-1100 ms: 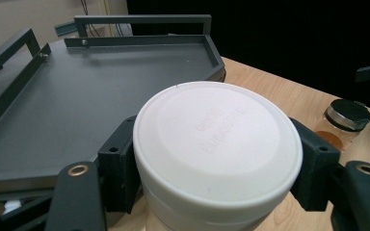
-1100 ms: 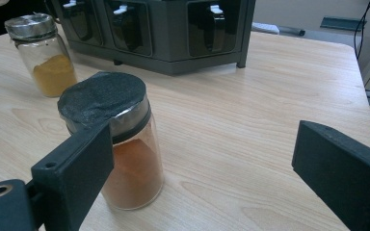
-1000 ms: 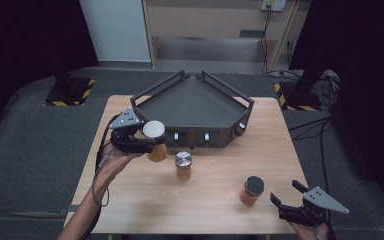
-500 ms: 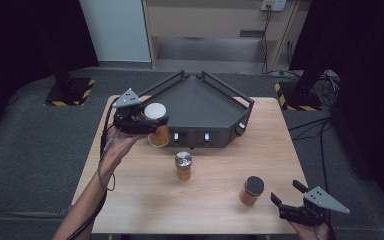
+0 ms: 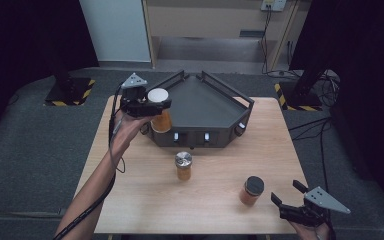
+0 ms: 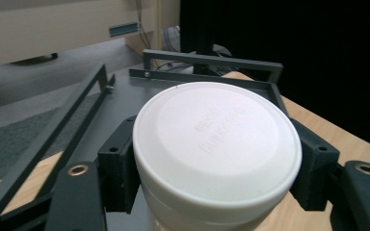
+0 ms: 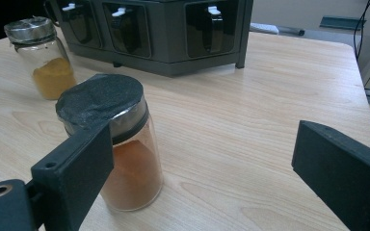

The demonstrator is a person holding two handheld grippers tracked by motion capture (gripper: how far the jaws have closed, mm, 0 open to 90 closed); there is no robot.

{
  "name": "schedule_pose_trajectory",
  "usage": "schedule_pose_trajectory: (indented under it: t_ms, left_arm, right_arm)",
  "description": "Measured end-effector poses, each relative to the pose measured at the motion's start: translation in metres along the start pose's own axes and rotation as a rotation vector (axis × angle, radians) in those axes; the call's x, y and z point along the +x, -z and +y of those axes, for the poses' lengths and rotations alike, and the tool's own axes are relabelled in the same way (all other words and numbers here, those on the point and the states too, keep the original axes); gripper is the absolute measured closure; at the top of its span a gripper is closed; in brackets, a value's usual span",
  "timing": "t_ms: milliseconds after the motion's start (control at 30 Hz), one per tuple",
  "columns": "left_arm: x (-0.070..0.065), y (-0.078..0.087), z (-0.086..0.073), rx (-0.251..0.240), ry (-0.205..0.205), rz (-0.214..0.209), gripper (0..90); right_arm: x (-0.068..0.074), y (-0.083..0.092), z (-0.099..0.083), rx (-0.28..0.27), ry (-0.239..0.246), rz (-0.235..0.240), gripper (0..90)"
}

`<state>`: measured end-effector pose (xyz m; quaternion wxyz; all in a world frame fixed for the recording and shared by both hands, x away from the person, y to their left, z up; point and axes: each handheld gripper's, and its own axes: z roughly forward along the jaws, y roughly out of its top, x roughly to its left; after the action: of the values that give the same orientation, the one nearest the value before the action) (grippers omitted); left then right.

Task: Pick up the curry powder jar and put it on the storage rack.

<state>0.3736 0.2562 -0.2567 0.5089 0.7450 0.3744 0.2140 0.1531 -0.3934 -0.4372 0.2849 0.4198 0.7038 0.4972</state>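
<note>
- Left gripper (image 5: 152, 106): jaws clamp a white-lidded jar (image 6: 217, 144) just under its lid; forearm stretched forward, jar lifted at the grey rack's (image 5: 205, 107) near-left edge
- Right gripper (image 5: 292, 200): jaws wide, empty; black-lidded jar (image 7: 113, 139) just beside its left jaw; hand low

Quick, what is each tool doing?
Left tool: shut on the white-lidded jar.
Right tool: open, holding nothing.
</note>
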Motion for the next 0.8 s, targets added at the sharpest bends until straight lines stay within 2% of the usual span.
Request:
schedule_pose_trajectory:
  t_ms: [200, 300, 433, 667, 800]
  left_arm:
    - [0.001, -0.014, 0.005, -0.002, 0.016, 0.067, 32.1]
    - [0.006, -0.020, 0.003, -0.016, 0.041, 0.078, 32.1]
    - [0.008, -0.027, 0.001, -0.022, 0.054, 0.113, 32.1]
    - [0.015, -0.043, 0.001, -0.004, 0.085, 0.145, 32.1]
    - [0.018, -0.049, -0.004, -0.011, 0.100, 0.163, 32.1]
  right_arm:
    - [-0.001, 0.000, 0.000, 0.000, -0.001, 0.001, 7.6]
    - [-0.001, 0.000, 0.000, 0.000, -0.002, 0.002, 7.6]
    - [0.000, 0.000, 0.000, 0.002, -0.002, 0.004, 7.6]
    - [-0.001, 0.000, 0.000, 0.000, -0.003, 0.005, 7.6]
    - [-0.001, 0.001, -0.001, -0.002, -0.007, 0.006, 7.6]
